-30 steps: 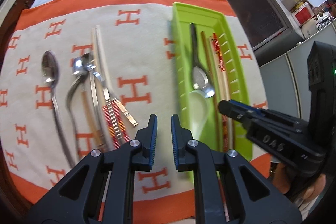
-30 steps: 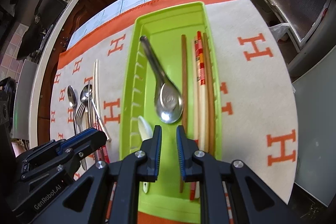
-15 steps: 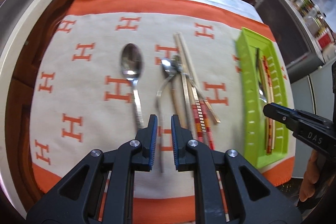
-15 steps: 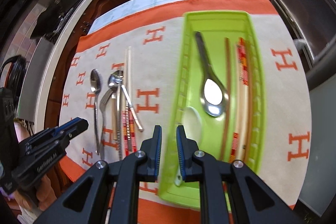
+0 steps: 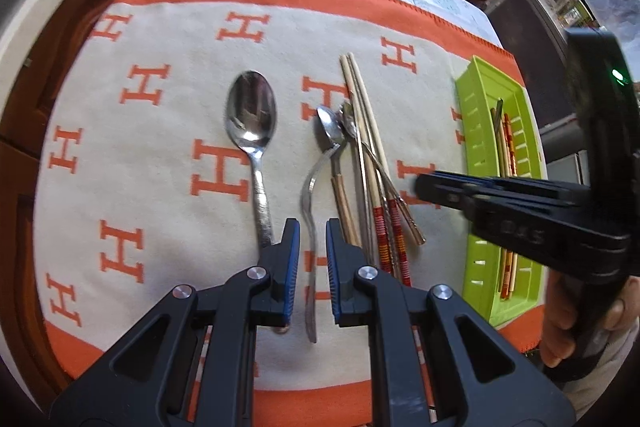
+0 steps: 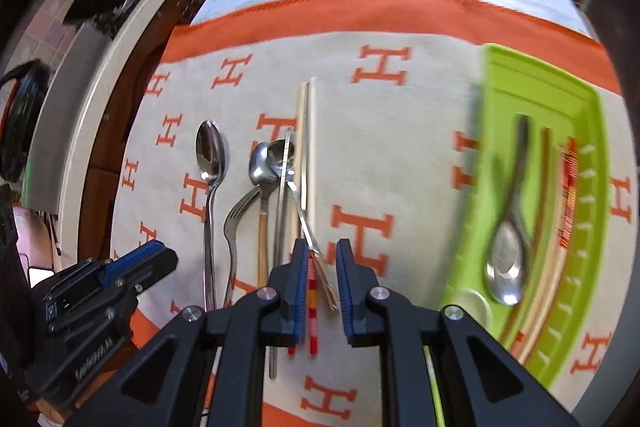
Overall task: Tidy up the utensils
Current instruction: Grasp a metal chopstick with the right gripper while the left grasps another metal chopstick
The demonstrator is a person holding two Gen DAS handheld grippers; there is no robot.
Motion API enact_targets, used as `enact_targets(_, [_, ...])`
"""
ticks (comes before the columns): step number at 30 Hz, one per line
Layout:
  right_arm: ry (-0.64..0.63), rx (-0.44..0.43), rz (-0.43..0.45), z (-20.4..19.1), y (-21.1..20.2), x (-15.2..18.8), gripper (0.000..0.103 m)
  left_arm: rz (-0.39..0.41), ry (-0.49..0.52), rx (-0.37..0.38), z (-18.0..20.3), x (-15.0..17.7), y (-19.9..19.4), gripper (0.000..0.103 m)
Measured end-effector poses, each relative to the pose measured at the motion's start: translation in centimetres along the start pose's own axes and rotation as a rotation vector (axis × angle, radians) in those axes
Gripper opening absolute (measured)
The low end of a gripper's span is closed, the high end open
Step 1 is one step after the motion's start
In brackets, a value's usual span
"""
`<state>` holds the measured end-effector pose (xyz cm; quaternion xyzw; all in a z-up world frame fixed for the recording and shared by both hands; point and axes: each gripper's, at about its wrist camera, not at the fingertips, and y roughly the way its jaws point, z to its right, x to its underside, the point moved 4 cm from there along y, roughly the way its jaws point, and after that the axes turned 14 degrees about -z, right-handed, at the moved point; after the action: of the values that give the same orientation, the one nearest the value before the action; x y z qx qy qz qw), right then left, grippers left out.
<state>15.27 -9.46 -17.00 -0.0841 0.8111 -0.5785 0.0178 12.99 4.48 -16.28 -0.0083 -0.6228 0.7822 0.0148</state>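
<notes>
Readable marks: one repeated letter, one faint stamp

Orange capital "H" letters repeat across the cream cloth (image 5: 168, 163), in both views; the right gripper (image 5: 424, 187), at centre right of the left wrist view, carries embossed "DAS", blurred; its other markings are unreadable.

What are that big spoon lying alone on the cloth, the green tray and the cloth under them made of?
The big spoon looks like polished metal, probably stainless steel: its bowl mirrors the room. The green tray seems to be moulded plastic, with a smooth uniform colour and slotted walls. The cloth looks like a woven, matte textile with a stitched orange edge; the fibre can't be told.
</notes>
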Motion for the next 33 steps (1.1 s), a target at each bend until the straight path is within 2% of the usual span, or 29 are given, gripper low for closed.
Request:
enact_targets(6, [-0.017,0.024,-0.073,-0.6,2.8,-1.2,0.014,-0.028,0.016,0.012,0.4,-0.1,1.5,0.010])
enact_targets(15, [-0.039,0.045,-0.107,-0.7,4.7,-2.0,0.014,-0.041,0.037,0.023,1.0,-0.9,2.6,0.010])
enact_targets(17, [-0.036,0.016,-0.100,-0.7,4.8,-2.1,0.009,-0.047,0.037,0.024,1.1,-1.1,2.7,0.010])
enact_targets(25, [0.026,-0.007,-0.037,1.0,3.8,-1.6,0.007,-0.056,0.038,0.029,1.7,-1.8,3.5,0.010])
enact_targets(33, [0.077,-0.059,-0.012,3.2,3.1,-0.9,0.005,-0.085,0.132,0.079,5.3,-3.0,5.1,0.011])
